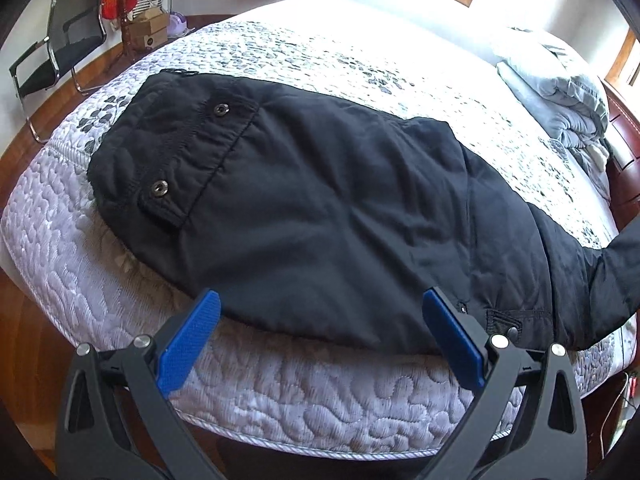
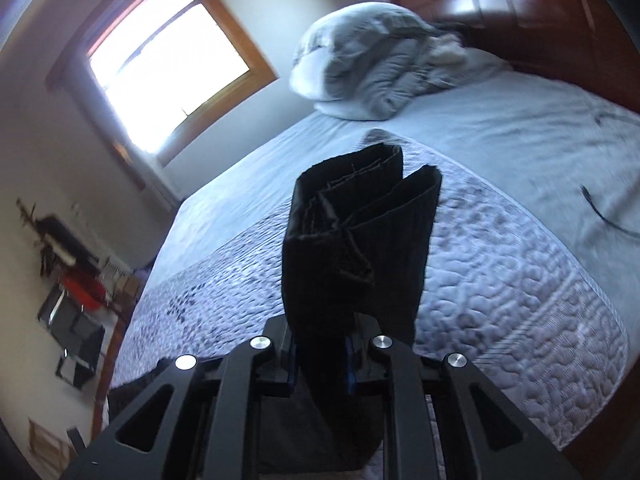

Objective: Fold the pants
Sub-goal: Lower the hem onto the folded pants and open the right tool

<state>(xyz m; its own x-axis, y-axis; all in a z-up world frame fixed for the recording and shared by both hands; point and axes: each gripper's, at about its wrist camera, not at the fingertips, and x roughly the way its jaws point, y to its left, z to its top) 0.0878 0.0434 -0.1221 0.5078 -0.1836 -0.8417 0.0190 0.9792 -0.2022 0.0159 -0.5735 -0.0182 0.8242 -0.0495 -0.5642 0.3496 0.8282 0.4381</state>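
While the black woven pants (image 1: 320,200) lie spread along the near edge of the quilted grey-and-white mattress (image 1: 280,392), waistband toward the left corner, their leg ends are off the bed and pinched in my right gripper (image 2: 320,360), which is clamped tight on the doubled hems (image 2: 360,224). From that wrist view the cuffs stand up past the jaws in loose pleats, so I judge the cloth to be light, soft and floppy, with no stiffness to keep a crease by itself. It looks a little slick too, so a thin pinch could slide; gripping through both layers at the hem seems the safer hold. My left gripper (image 1: 320,344) hangs released just above the near edge of the mattress, its blue textured pads (image 1: 188,344) wide apart with nothing between them. For it, the thick stitched waistband with its two metal snaps (image 1: 156,188) looks the firmest place to take hold. Farther out, a rumpled pale grey duvet (image 1: 560,92) is heaped at the far right corner by the dark wooden headboard (image 2: 520,4). No brand, label or writing is legible on the pants or anywhere else.
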